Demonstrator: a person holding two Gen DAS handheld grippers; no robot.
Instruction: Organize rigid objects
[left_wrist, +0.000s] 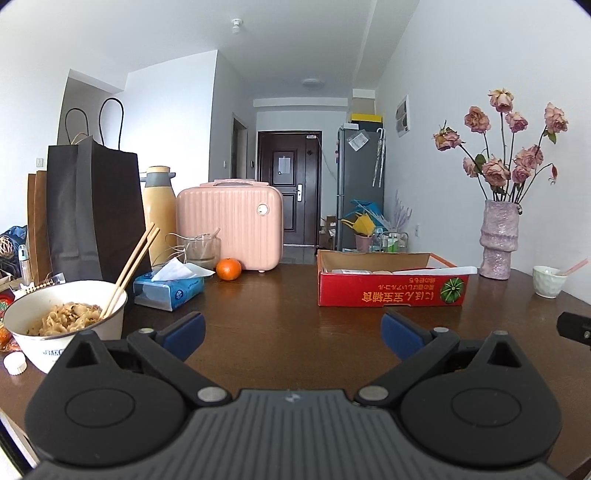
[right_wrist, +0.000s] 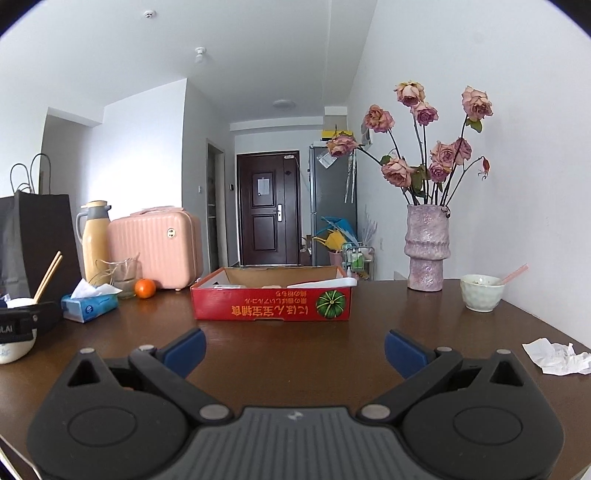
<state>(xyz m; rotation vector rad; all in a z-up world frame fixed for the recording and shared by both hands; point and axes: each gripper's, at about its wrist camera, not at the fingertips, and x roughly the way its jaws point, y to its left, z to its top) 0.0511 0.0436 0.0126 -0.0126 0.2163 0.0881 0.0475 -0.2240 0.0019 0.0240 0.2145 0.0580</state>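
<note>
Hiding its contents, the red box (right_wrist: 271, 304) shows only rims.

the low red cardboard box (left_wrist: 391, 291) ahead of both grippers hides most of what lies inside; only white tops (left_wrist: 436, 271) peek over its wall, too little to tell what they are. far left of the left gripper, the white noodle bowl (left_wrist: 70, 325) covers part of a colourful wrapper (left_wrist: 5, 332) that the edge cuts off. in the right wrist view, the other black gripper (right_wrist: 22, 323) hides most of that bowl.
</note>
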